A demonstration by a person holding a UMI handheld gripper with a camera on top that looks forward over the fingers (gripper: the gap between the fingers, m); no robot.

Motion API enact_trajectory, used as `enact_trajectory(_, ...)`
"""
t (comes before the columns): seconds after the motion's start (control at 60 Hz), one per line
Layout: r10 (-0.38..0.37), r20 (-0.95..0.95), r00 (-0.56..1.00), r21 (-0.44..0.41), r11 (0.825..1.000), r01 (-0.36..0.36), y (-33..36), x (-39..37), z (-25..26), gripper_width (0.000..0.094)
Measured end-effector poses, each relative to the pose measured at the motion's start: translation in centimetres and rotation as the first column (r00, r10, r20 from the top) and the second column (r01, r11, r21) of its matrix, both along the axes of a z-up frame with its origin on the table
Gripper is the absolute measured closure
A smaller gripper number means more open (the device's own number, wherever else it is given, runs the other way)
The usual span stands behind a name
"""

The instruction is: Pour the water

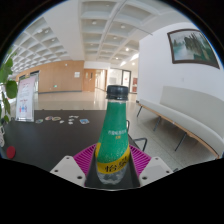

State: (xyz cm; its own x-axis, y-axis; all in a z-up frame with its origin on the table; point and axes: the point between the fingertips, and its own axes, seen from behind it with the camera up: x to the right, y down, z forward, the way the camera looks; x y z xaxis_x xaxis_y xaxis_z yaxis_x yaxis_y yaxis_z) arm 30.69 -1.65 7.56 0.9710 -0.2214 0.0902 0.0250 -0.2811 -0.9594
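A green plastic bottle (113, 135) with a dark green cap and a yellow label stands upright between my gripper's (112, 172) two fingers. Both magenta pads (74, 164) press against its sides, so the gripper is shut on the bottle and holds it up off the dark table (50, 140). The bottle's clear lower part shows just above the gripper body. No cup or other vessel for the water is in view.
A dark table surface lies beyond the fingers, with small white objects (62, 119) scattered at its far side. A white bench (175, 125) runs along the right wall under a framed picture (192, 46). A sign stand (25, 98) and a plant (7, 80) are at the left.
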Motion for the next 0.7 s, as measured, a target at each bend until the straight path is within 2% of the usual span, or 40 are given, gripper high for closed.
enact_trajectory(0.167,-0.03,0.014,0.999,0.011,0.999,0.03,-0.4,0.7,0.1,0.0516)
enact_trajectory(0.3,-0.075,0.027,0.997,0.008,0.997,0.075,-1.1,0.5,1.7,0.0533)
enact_trajectory(0.45,-0.185,0.182,0.966,0.06,0.982,0.177,-2.6,1.3,8.6,0.0533)
enact_trajectory(0.55,-0.271,0.365,0.891,0.128,0.962,0.24,-3.5,-0.6,15.1,0.0533)
enact_trajectory(0.6,-0.293,0.457,0.84,0.17,0.956,0.241,-3.3,-2.5,18.5,0.0531)
enact_trajectory(0.7,-0.292,0.639,0.712,0.236,0.955,0.18,-2.4,-7.8,24.9,0.0533)
